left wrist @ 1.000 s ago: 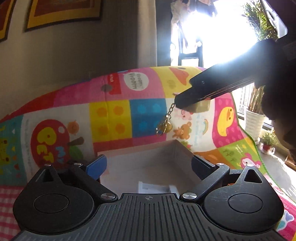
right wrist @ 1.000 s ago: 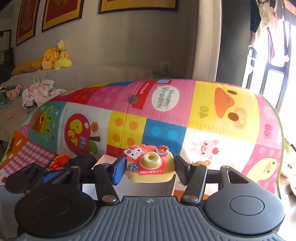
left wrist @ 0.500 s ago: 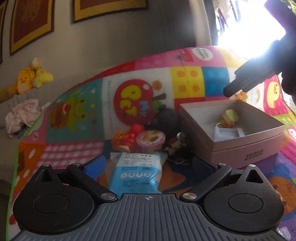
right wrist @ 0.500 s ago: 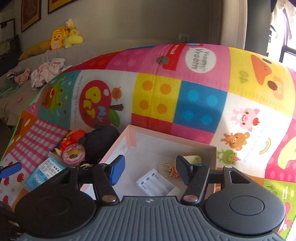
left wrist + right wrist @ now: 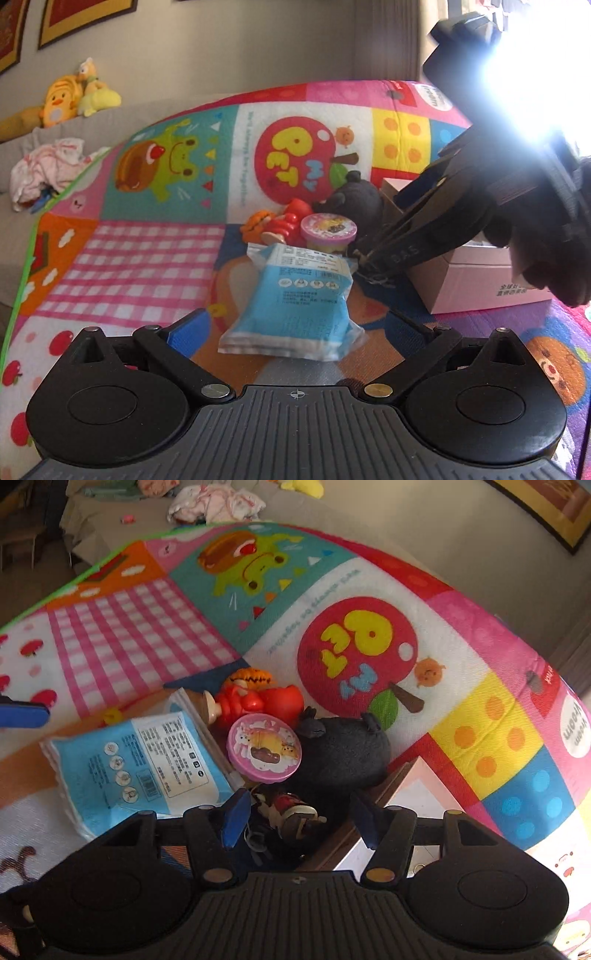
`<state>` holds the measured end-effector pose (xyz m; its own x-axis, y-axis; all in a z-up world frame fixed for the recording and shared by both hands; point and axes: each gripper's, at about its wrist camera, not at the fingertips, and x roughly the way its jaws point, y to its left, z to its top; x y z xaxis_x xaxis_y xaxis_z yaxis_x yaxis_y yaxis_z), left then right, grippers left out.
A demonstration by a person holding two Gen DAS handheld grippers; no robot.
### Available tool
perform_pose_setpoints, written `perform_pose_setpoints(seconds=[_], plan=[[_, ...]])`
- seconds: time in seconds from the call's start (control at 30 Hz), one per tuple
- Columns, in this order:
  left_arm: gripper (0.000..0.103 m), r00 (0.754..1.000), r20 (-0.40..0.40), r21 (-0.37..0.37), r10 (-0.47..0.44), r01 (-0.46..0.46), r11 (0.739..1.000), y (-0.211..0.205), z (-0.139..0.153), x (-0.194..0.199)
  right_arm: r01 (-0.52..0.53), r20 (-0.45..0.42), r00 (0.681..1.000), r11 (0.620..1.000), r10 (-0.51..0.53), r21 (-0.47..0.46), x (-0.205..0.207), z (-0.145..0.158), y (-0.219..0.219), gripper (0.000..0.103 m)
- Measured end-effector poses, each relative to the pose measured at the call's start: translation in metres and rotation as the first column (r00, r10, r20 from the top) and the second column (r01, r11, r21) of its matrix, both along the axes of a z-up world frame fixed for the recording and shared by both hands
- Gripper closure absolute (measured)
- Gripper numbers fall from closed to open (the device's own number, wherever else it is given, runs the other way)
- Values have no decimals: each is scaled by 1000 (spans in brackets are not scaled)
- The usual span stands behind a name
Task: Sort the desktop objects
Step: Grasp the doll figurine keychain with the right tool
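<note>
The left gripper (image 5: 295,325) is held wide apart, and nothing is pinched between its fingers; only the blue pad of one finger (image 5: 188,328) is clearly seen. A blue packet (image 5: 299,302) lies on the mat (image 5: 129,258) just ahead, in the gap between the fingers, and whether it is touched by them cannot be told.

The right gripper (image 5: 299,819) is likewise spread, with nothing gripped. It is seen from the left wrist view as a dark shape (image 5: 461,206) lowered at the near corner of the box (image 5: 480,284). Directly between and below its fingers a small red-and-white figure (image 5: 291,812) lies in shadow, with some metal rings beside it.

The box (image 5: 417,794) stands to the right of the right gripper; only a corner of its pale inside is shown, and its contents cannot be made out.

Just beyond the right gripper's fingertips a pink round tin (image 5: 264,747) is found, leaning against a black plush (image 5: 343,749). Farther ahead a red toy (image 5: 258,701) and an orange toy (image 5: 251,677) lie together. The packet (image 5: 140,764) is to the left of the tin, touching it or nearly so.
</note>
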<state>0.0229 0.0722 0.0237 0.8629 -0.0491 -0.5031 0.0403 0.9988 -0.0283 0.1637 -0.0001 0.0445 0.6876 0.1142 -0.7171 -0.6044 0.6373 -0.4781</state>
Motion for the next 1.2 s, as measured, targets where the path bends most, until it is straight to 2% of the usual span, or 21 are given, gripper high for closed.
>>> perform_pose_setpoints(seconds=[0.03, 0.1, 0.17, 0.27, 0.5, 0.67, 0.73, 0.8, 0.87, 0.97, 1.1, 1.2], plan=[[0, 1000, -3, -5, 0, 0, 1000, 2, 0, -2, -3, 2, 1000, 999, 3, -32, 2, -6, 3, 47], [0, 1000, -8, -12, 4, -4, 1000, 5, -1, -5, -18, 16, 1000, 995, 20, -93, 0, -16, 6, 63], [0, 1000, -11, -18, 12, -12, 1000, 9, -1, -7, -28, 42, 999, 994, 32, -101, -8, -16, 6, 73], [0, 999, -19, -25, 27, -28, 999, 14, -1, -8, -44, 45, 998, 998, 46, -36, -29, -2, -3, 73], [0, 998, -43, -19, 40, -41, 999, 16, -4, -8, -88, -43, 994, 980, 97, 179, -104, 41, -57, 75], [0, 998, -59, 8, 38, -38, 999, 10, -5, -5, -37, -136, 988, 959, 78, 279, -133, 43, -111, 75], [0, 997, -66, 24, 38, -36, 999, 5, -6, -2, 14, -127, 992, 958, 24, 287, -140, 34, -130, 71], [0, 997, -69, 41, 34, -31, 999, 0, -5, -1, 89, -120, 991, 952, -56, 292, -139, 26, -147, 58], [0, 997, -68, 62, 28, -23, 998, -6, -5, 1, 162, -121, 984, 936, -130, 314, -137, 20, -165, 48], [0, 999, -53, 106, 8, -2, 994, -18, -1, 3, 239, -130, 970, 911, -207, 335, -135, 12, -186, 39], [0, 1000, -14, 177, -28, 30, 984, -33, 5, 10, 280, -144, 959, 893, -243, 352, -135, 1, -202, 32], [0, 1000, -2, 271, -29, 29, 962, -43, 2, 23, 285, -147, 958, 891, -248, 353, -137, -7, -206, 29]])
